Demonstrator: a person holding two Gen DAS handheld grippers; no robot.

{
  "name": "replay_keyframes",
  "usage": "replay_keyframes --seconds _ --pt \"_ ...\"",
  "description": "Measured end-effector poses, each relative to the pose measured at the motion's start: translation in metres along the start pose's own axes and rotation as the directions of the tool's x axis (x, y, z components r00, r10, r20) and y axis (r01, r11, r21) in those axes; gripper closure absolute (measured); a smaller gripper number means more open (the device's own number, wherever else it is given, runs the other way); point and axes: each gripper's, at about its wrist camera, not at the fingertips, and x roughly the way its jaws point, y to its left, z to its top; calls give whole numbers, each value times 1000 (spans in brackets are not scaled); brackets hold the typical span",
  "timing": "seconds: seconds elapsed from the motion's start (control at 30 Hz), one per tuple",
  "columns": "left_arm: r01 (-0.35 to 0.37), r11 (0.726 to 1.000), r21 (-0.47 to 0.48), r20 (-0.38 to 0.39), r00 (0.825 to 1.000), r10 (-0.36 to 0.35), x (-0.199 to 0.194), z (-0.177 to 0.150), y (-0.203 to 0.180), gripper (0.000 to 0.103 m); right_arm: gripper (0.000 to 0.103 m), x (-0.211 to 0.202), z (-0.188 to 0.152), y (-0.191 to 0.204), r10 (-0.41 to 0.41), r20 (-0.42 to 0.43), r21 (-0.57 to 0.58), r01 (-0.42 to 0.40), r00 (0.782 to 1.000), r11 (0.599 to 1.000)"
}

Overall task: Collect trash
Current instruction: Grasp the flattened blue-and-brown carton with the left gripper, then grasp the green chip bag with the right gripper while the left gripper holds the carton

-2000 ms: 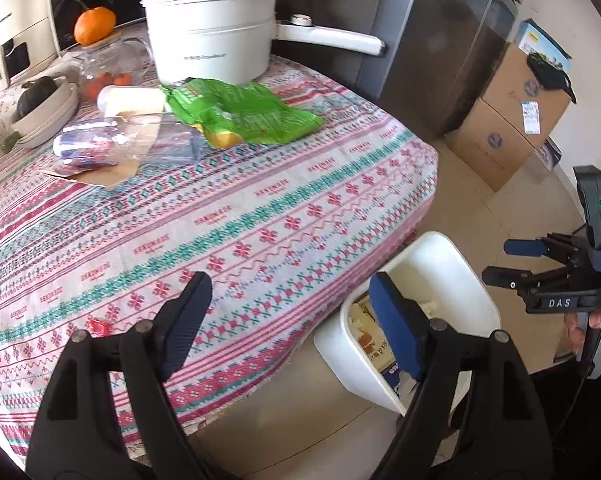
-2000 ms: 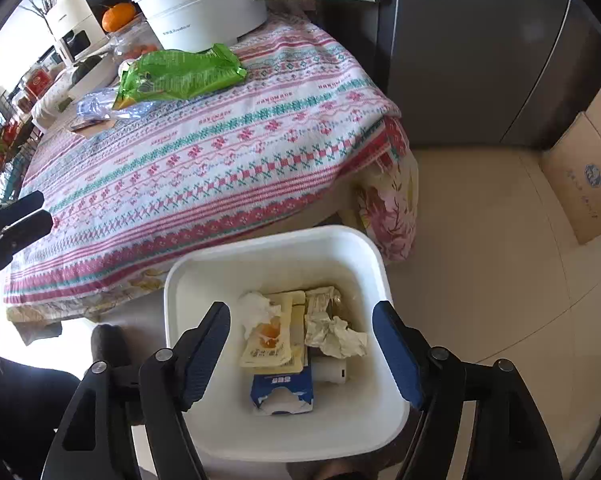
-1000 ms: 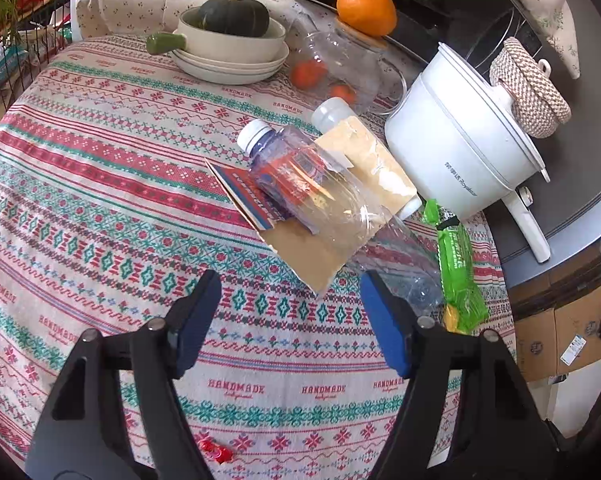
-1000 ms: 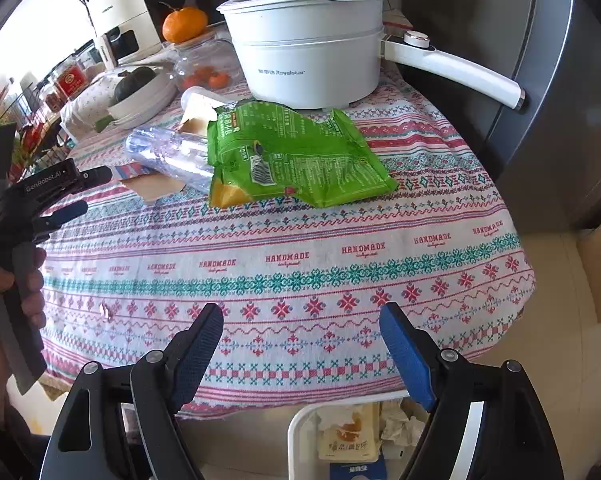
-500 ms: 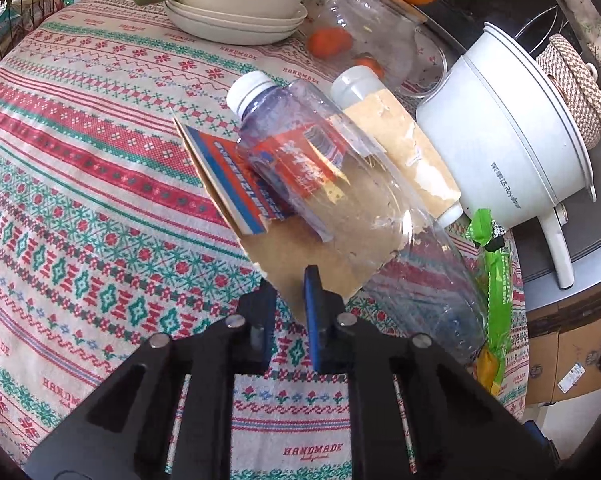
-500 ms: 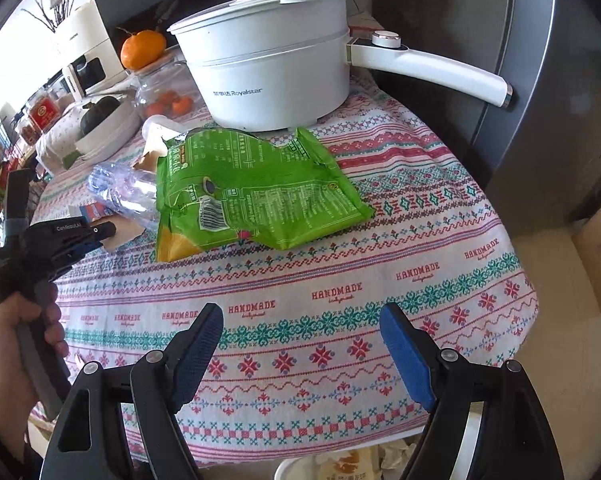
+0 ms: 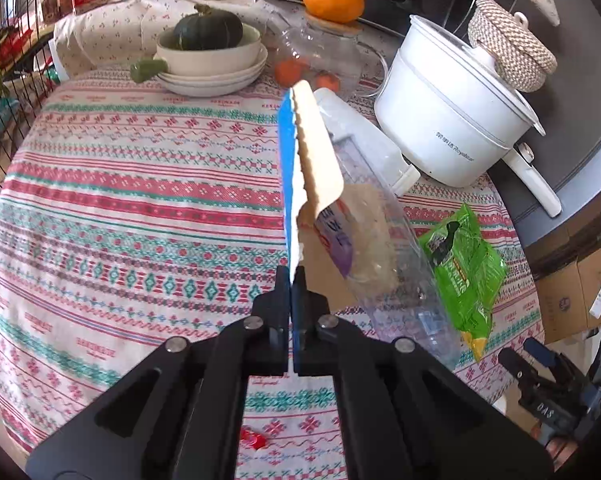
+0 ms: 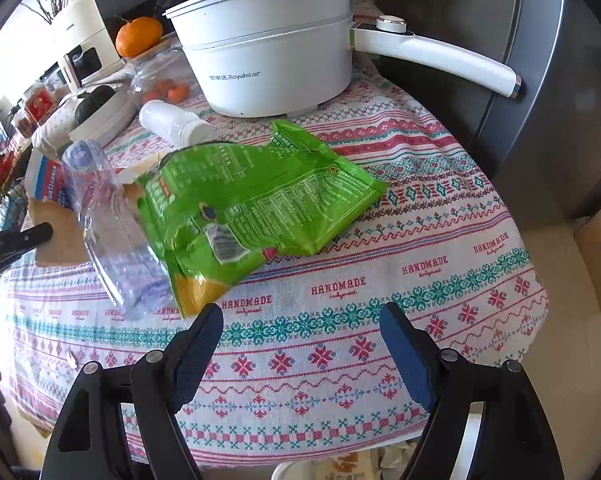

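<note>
My left gripper (image 7: 291, 280) is shut on a flat piece of cardboard packaging (image 7: 300, 160), blue-printed on one side and brown on the other, and holds it edge-up above the table. The cardboard also shows at the left of the right wrist view (image 8: 54, 216). A crushed clear plastic bottle (image 7: 384, 248) lies beside it, next to a green snack bag (image 8: 256, 204). My right gripper (image 8: 300, 344) is open and empty, just in front of the bag's yellow corner. A white bin rim (image 8: 296, 472) peeks below the table edge.
A white electric pot (image 8: 268, 40) with a long handle stands behind the bag. A white bottle (image 8: 172, 124), a glass jar with small oranges (image 7: 320, 64), a bowl holding a green squash (image 7: 208, 48) and a small red wrapper (image 7: 252, 438) sit on the patterned tablecloth (image 7: 132, 200).
My left gripper has lifted the cardboard from flat on the table to edge-up, and the bottle has slid off it. My right gripper has moved closer to the green bag.
</note>
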Motion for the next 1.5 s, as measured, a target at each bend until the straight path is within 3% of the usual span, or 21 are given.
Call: replay_keyframes --seconds 0.17,0.33,0.5,0.6,0.67,0.73,0.77,0.8,1.07,1.3,1.5 --pt "-28 997 70 41 999 25 -27 -12 20 102 21 -3 1 -1 5 0 7 -5 1000 1000" --pt "-71 992 105 90 994 62 -49 -18 39 102 21 4 3 -10 96 -30 121 -92 995 988" --pt "-148 979 137 159 979 126 -65 -23 45 102 21 27 3 -10 209 -52 268 -188 976 945" --pt "-157 980 120 173 976 135 -72 -22 56 102 21 43 5 -10 249 -34 341 -223 968 913" --pt "-146 984 97 178 976 128 -76 -21 62 102 28 54 6 -11 280 -6 388 -256 960 886" --pt "-138 987 85 188 975 121 -80 -21 65 102 56 61 6 -10 296 22 405 -279 955 871" --pt "-135 987 84 193 974 117 -82 -21 66 102 68 62 7 -9 294 30 389 -282 955 877" --pt "-131 988 84 197 974 112 -84 -22 66 102 89 64 9 -6 314 25 369 -301 949 879" --pt "-89 991 96 230 971 65 -98 -25 56 102 95 20 17 1 243 95 210 -258 965 943" --pt "-82 988 129 304 952 39 -122 -30 37 102 96 -34 10 -14 187 171 144 -212 967 967" --pt "21 981 193 311 947 -81 -138 -40 12 102 96 -83 -9 -30 165 224 92 -189 960 978"
